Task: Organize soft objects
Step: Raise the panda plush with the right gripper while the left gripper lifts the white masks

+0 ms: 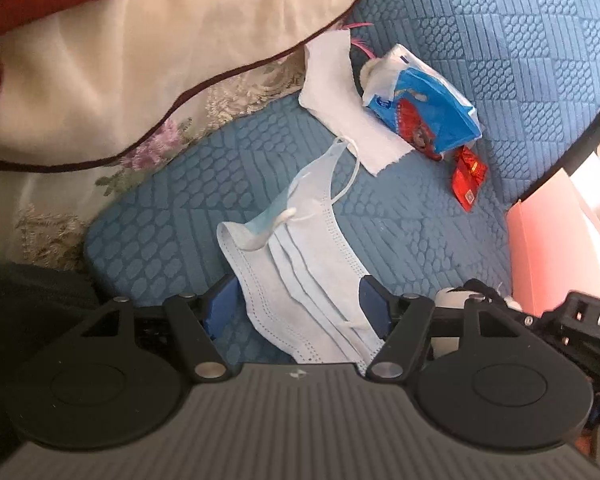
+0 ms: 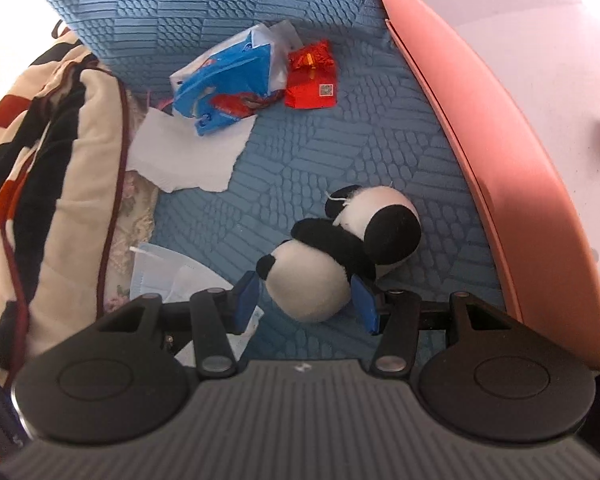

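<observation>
Left gripper (image 1: 295,308): jaws wide, straddling the face mask (image 1: 300,276) on the blue cushion (image 1: 440,240), no pinch; mask's long axis runs away from the fingers.
Right gripper (image 2: 306,304): half open around the panda toy (image 2: 332,256), near the cushion's pink-table edge, pads just clear.

My tongs have black arms and deep blue pads (image 2: 248,300), with a ribbed grey body behind them. Under them lies a blue quilted sofa cover (image 1: 520,40), embossed in blocks of pebbles and straight bars. The pleated face mask (image 1: 300,280) is pale blue with white ear loops. The soft toy panda (image 2: 340,256) is white with black ears and limbs. The crinkled plastic tissue pack (image 1: 424,116) is bright blue and white with a red print; the foil wrapper (image 1: 468,178) beside it is red with gold. The torn paper tissue (image 1: 340,104) is plain white. The cushion (image 1: 139,60) is cream, piped in dark maroon, above a faded floral cloth (image 1: 159,148). The smooth panel (image 2: 480,140) at the sofa's edge is salmon pink.
</observation>
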Motion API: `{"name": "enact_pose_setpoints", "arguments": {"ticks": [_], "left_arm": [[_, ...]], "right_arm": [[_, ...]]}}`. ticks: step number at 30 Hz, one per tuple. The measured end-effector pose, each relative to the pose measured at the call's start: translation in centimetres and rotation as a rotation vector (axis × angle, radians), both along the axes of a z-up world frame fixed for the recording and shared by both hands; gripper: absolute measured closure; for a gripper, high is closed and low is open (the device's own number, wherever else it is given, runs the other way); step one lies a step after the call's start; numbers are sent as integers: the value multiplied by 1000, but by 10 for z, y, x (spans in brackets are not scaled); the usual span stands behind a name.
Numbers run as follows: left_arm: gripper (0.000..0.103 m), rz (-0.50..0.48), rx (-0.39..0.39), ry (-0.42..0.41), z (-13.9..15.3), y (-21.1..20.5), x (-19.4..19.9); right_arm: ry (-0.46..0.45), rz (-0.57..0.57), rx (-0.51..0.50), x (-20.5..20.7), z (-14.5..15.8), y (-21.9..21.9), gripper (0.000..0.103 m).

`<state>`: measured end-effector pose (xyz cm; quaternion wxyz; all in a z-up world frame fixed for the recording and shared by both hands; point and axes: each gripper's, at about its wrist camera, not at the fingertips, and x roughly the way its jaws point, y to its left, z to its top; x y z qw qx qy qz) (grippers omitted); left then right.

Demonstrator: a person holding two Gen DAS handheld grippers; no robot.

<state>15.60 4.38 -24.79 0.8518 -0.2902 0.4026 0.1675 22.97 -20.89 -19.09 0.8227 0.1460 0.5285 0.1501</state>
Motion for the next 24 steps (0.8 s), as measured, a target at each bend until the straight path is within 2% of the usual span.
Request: {"name": "enact_pose_setpoints", "arguments": {"ticks": [9,14,21,24], "left_arm": [[31,-65,80,-3,-7,-2,8],[31,-97,111,-6,-9,-2,14],[31,-149,147,-6,-11,-1,24],[31,-186,185,-5,-12,-6,27]], "right_arm": [[-24,-31,-38,6,-5,5,48],[-4,-70,-34,8,-10,3,41],[-11,-86,-48,7,-10,8,39],[-15,-89,-51,8,-10,9,37]]}}
